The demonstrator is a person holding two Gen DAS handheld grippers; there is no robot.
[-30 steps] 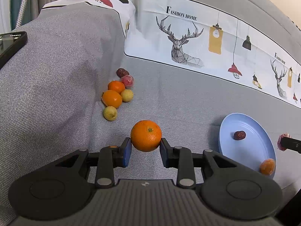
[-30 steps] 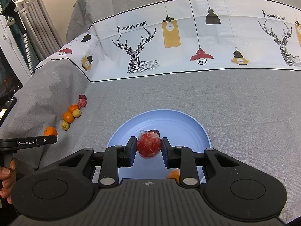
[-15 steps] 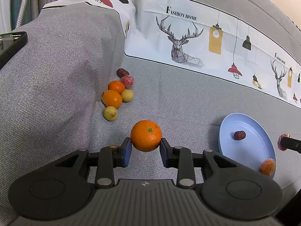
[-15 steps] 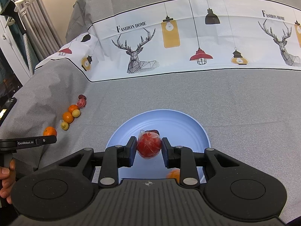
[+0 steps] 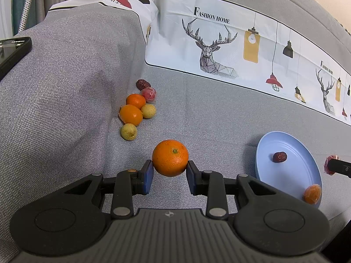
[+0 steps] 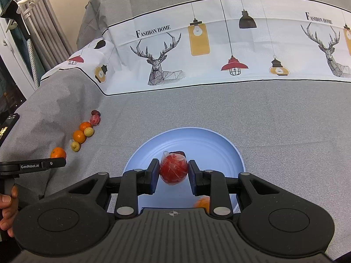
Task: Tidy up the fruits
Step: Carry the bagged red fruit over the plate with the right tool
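My left gripper (image 5: 169,173) is shut on a large orange (image 5: 170,157) and holds it above the grey sofa seat. My right gripper (image 6: 173,173) is shut on a red fruit in clear wrap (image 6: 173,169) and holds it over the light blue plate (image 6: 230,153). The plate (image 5: 291,175) holds a dark red date (image 5: 280,157) and a wrapped orange fruit (image 5: 312,194). A cluster of several fruits (image 5: 136,109) lies at the left by the armrest: oranges, yellow-green fruits, a wrapped red one, a date.
A black phone (image 5: 11,50) lies on the left armrest. A deer-print cloth (image 6: 219,48) covers the sofa back. A hand (image 6: 6,208) holds the left gripper's handle at the left edge of the right wrist view. Curtains hang at far left.
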